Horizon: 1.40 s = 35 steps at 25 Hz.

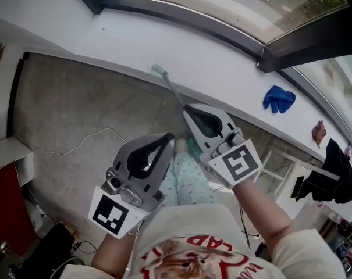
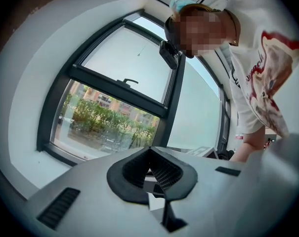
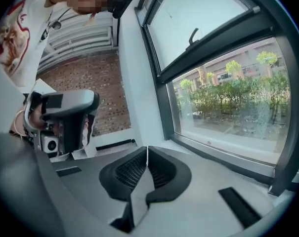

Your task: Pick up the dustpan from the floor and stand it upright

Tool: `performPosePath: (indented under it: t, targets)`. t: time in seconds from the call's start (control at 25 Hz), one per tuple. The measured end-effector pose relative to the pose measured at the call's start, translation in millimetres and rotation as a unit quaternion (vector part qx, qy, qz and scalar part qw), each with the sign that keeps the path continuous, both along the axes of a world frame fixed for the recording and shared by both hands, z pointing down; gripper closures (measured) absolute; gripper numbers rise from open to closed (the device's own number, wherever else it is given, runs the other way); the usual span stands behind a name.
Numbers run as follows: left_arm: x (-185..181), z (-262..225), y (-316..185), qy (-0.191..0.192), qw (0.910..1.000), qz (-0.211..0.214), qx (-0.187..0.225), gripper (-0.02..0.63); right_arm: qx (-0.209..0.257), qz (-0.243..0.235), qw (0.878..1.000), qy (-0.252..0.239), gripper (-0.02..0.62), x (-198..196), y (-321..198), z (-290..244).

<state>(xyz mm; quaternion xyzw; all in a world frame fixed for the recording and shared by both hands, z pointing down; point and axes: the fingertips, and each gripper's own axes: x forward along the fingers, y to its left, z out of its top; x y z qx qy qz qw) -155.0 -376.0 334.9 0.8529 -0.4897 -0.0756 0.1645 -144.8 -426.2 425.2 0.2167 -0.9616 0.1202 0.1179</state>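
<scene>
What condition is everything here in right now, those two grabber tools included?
Left gripper: jaws together, empty.
Right gripper: jaws together, empty.
Long handle: slanted, pale end by the white ledge, lower end hidden behind the right gripper.
Blue cloth: crumpled on the ledge.
White cable: lying loose on the floor.
Window: looks closed.
</scene>
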Motion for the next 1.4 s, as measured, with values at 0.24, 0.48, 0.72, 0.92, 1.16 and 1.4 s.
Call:
performPosePath:
  t: [0.24,0.48,0.72,0.92,1.16,1.4]
  targets:
    - [-15,33,6,0.014,0.9992,-0.027,-0.025,0.603,-0.028,-0.017,0.998,0.051,0.568,-20,-12,73]
    - [-19,63,10,0.025,0.9980,-0.036,-0.046,0.603,-0.054,-0.016,0.994,0.092,0.486,-33,-39,144]
    - [-11,87,16,0.009,0.9976,-0.031,-0.061,0.603,-0.051,-0.031,0.991,0.120,0.466,-51,-55,196]
    - [-12,96,14,0.011,0.9971,-0.035,-0.067,0.603,-0.066,-0.037,0.986,0.149,0.410,-59,-62,242]
    - [-17,104,11,0.014,0.9965,-0.041,-0.072,0.603,-0.092,-0.030,0.977,0.189,0.382,-68,-74,291]
    - [-20,114,8,0.016,0.9958,-0.047,-0.078,0.603,-0.106,-0.017,0.970,0.216,0.382,-70,-86,326]
